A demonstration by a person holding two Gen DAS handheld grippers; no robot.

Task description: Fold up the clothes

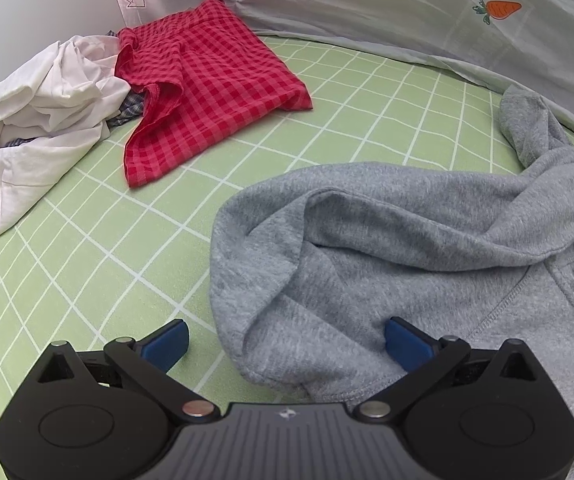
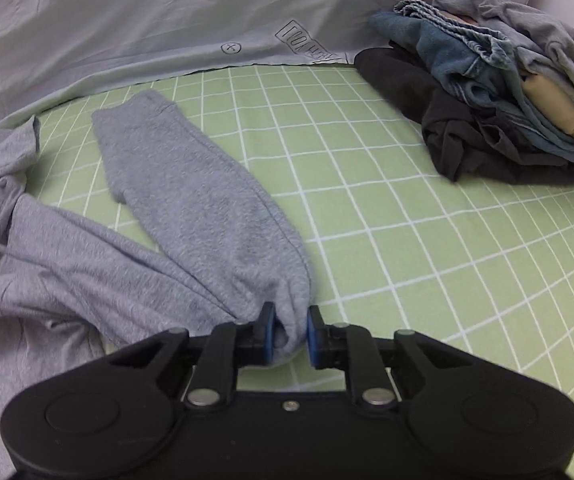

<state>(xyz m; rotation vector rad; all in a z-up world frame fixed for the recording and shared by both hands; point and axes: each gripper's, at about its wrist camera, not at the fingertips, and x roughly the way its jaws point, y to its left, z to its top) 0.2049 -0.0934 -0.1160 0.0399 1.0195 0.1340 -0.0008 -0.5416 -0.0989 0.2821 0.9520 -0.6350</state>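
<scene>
A grey zip hoodie point(image 1: 387, 240) lies crumpled on the green checked bed sheet point(image 1: 87, 260). My left gripper point(image 1: 287, 340) is wide open over the hoodie's near left edge. Its right finger rests on the grey cloth and its left finger hangs over bare sheet, so nothing is pinched. In the right wrist view, one sleeve point(image 2: 195, 200) of the hoodie point(image 2: 67, 272) stretches away across the sheet. My right gripper point(image 2: 290, 332) is shut on the near end of that sleeve, with grey fabric bunched between the blue pads.
A red checked garment point(image 1: 211, 88) and a crumpled white one point(image 1: 35, 128) lie at the far left. A stack of folded dark, blue and grey clothes point(image 2: 507, 80) sits at the far right. A pale carrot-print cover point(image 2: 127, 20) rises behind the bed.
</scene>
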